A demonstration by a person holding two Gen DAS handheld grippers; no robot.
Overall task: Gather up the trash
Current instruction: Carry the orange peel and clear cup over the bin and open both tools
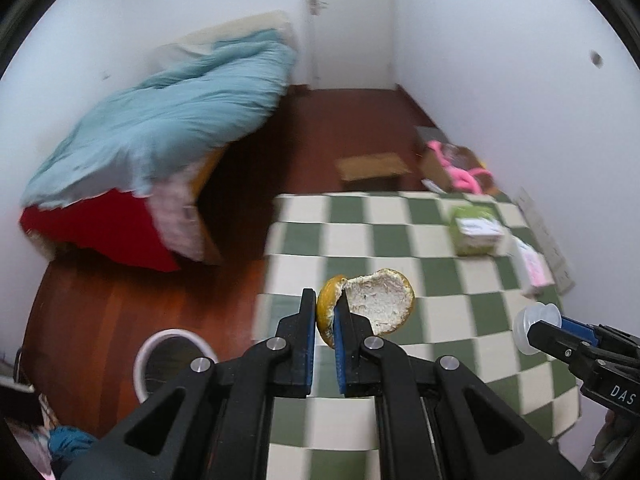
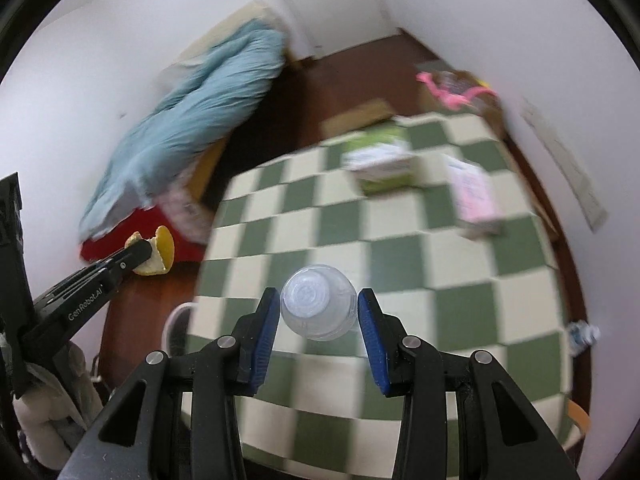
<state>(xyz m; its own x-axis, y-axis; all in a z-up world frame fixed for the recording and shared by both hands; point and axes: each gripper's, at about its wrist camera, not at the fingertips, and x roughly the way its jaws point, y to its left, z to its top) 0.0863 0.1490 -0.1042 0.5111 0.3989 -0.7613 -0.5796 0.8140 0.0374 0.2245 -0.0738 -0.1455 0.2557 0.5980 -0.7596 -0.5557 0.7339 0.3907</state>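
My left gripper (image 1: 325, 312) is shut on a piece of orange peel (image 1: 376, 304), yellow outside and white inside, held in the air over the edge of the green-and-cream checkered cloth (image 1: 400, 240). The left gripper and peel (image 2: 158, 252) also show in the right wrist view. My right gripper (image 2: 318, 312) holds a clear plastic cup (image 2: 318, 308) between its blue pads, bottom facing the camera. The cup (image 1: 536, 324) also shows at the right in the left wrist view. A white bin (image 1: 172, 364) stands on the wooden floor below my left gripper.
A green box (image 2: 380, 160) and a pink-and-white packet (image 2: 476, 196) lie on the checkered cloth. A crumpled clear bottle (image 2: 582, 336) lies at its right edge. A bed with a blue quilt (image 1: 160, 120) stands at the left. A cardboard box (image 1: 456, 164) with pink items sits by the wall.
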